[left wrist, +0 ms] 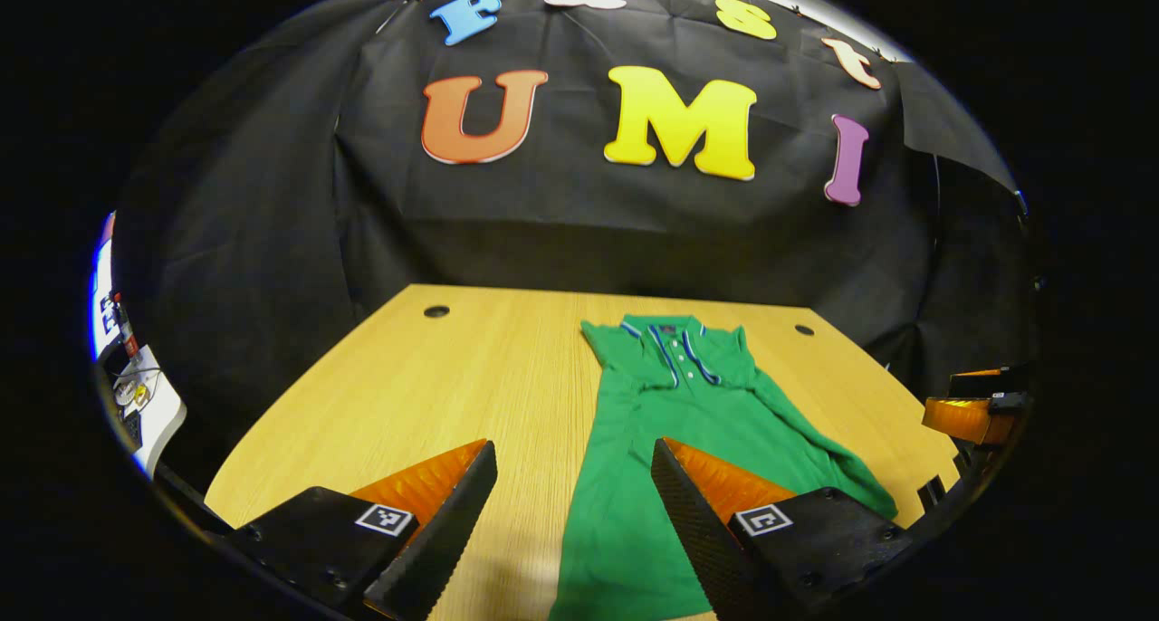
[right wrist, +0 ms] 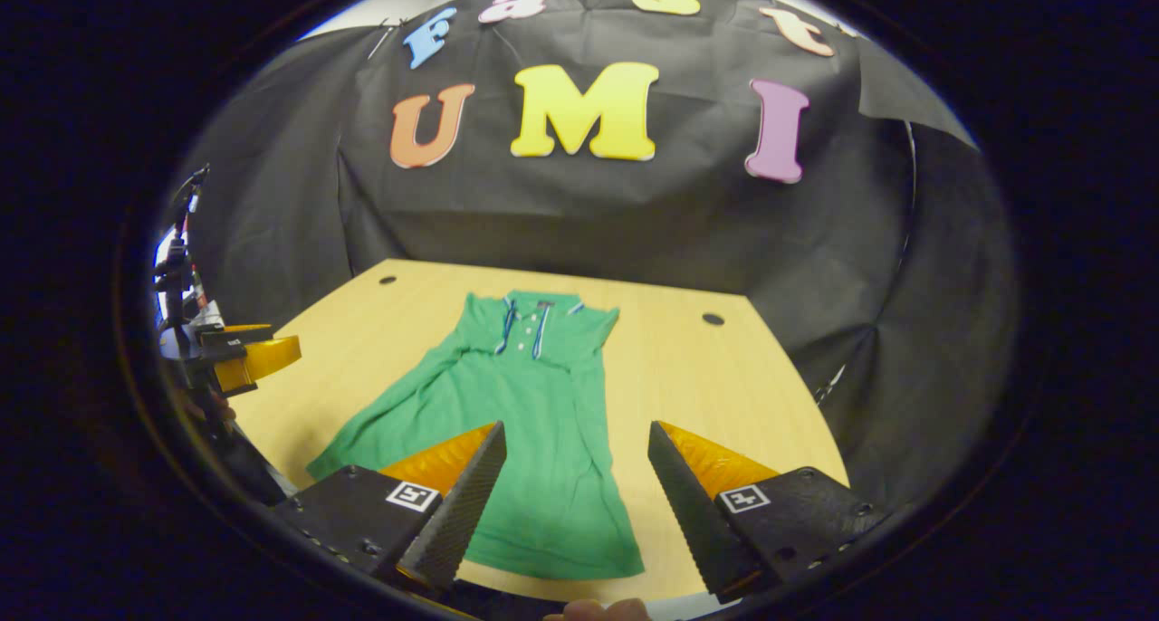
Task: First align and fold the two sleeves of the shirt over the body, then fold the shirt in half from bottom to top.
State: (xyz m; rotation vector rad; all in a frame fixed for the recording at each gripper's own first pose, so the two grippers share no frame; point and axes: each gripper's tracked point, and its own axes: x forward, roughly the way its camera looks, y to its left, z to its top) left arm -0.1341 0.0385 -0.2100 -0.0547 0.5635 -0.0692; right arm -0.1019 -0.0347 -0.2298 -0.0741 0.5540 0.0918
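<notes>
The wooden counter (left wrist: 435, 386) carries the green shirt (left wrist: 688, 440), lying flat with its collar toward twelve o'clock and one sleeve trailing out to the side. The left gripper (left wrist: 574, 476) hovers over the shirt's hem, jaws spread and empty. The right gripper (right wrist: 576, 463) hovers likewise, jaws spread.

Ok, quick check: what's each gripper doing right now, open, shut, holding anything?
Left gripper: open, holding nothing, above the green shirt.
Right gripper: open, holding nothing, above the shirt's bottom edge.
</notes>
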